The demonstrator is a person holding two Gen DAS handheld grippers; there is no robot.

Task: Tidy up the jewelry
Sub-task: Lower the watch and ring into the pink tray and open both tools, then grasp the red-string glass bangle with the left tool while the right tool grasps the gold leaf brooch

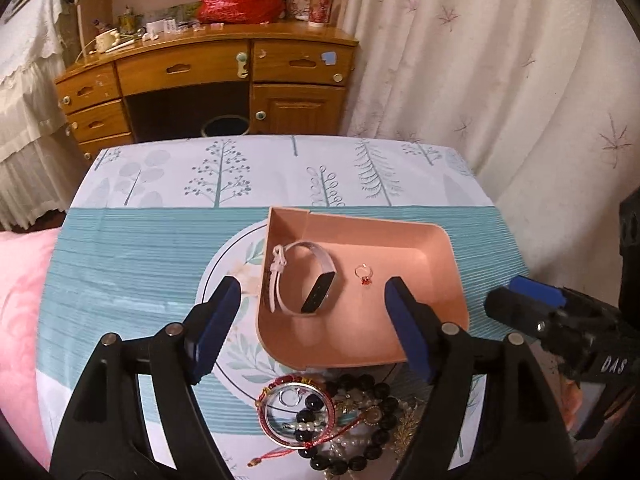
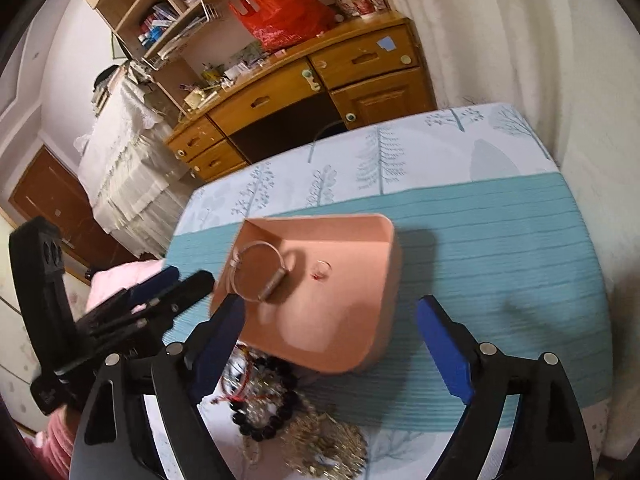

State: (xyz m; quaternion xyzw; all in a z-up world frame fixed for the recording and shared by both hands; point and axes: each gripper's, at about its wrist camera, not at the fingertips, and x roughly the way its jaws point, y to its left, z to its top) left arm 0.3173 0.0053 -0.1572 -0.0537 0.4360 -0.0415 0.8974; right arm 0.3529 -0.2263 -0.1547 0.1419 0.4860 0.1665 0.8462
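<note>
A: Where is the jewelry sitting?

B: A pink tray point(image 1: 400, 240) is lying on the bench point(image 1: 140, 248), over the teal band of the patterned cloth, roughly midway between the side edges. Inside it, a smart band point(image 1: 308, 280) with a pale strap is resting toward the tray's left wall, and a small ring point(image 1: 364, 274) with a red stone is lying just beside it, apart from it.

A: And the rest?

B: A tangled pile of jewelry point(image 1: 340, 420) is lying by the bench's near edge, just in front of the tray: dark bead bracelets, a red cord bracelet, pearls and a clear bangle. In the right wrist view it is blurred, with gold-coloured pieces showing.

A: What are the grippers doing?

B: The left gripper point(image 1: 312, 320) is hanging over the tray's near part with its blue pads spread wide and nothing between them. The right gripper point(image 2: 332, 328) is hanging over the tray's near corner, its pads also standing wide apart, gripping nothing. Each gripper is showing at the edge of the other's view.
</note>
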